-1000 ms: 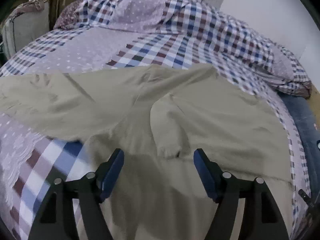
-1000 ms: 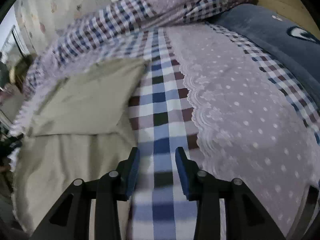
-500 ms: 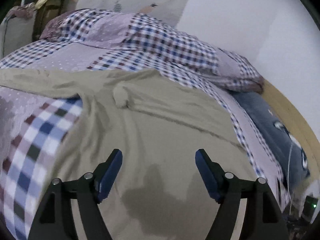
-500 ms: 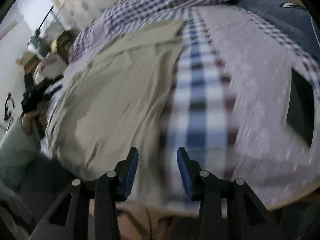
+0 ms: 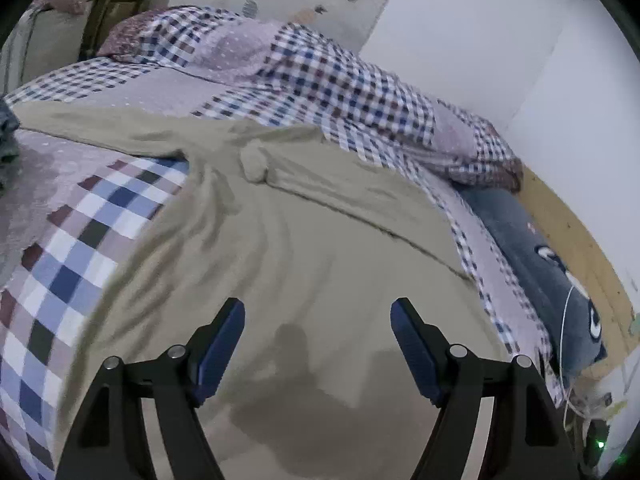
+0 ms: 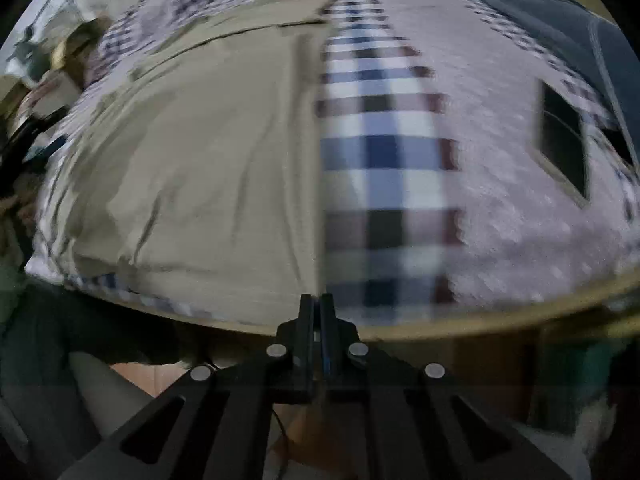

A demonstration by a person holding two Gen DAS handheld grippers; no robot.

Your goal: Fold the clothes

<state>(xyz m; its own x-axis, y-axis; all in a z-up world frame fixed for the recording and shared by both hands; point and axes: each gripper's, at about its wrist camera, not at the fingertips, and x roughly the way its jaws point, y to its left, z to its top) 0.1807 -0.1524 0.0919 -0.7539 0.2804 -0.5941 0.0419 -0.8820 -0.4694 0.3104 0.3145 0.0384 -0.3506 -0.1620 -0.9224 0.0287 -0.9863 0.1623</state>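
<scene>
At the near edge of the bed, right hand-held gripper (image 6: 317, 308) now has its fingers pressed together; half a second back they were apart. The tips sit right at the near hem of the khaki cotton long-sleeved shirt (image 6: 208, 168), at its right-hand edge, next to the blue-and-maroon checked strip of the bedspread (image 6: 384, 168). View is motion-blurred and I can't see fabric between the pads, so I can't say if it's pinching the hem or just closed beside it.

Left hand-held gripper (image 5: 318, 338) hangs with fingers wide apart over the lower body of the shirt (image 5: 304, 248), holding nothing. Over the last second it has come in from the sleeve area to the hem side.

Shirt lies spread on the bed, collar away from me, one sleeve folded across the chest with its cuff (image 5: 253, 162) near the collar, other sleeve stretched out left. Wrinkles fan out from that armpit. Navy plush pillow (image 5: 536, 276) at the far right, checked duvet (image 5: 320, 76) bunched behind.

My read: sleeve step half done, right side is going for a hem corner. If that grip is real, left needs the matching corner before any lift. One-corner pull would skew the cloth and drag the folded sleeve off.
</scene>
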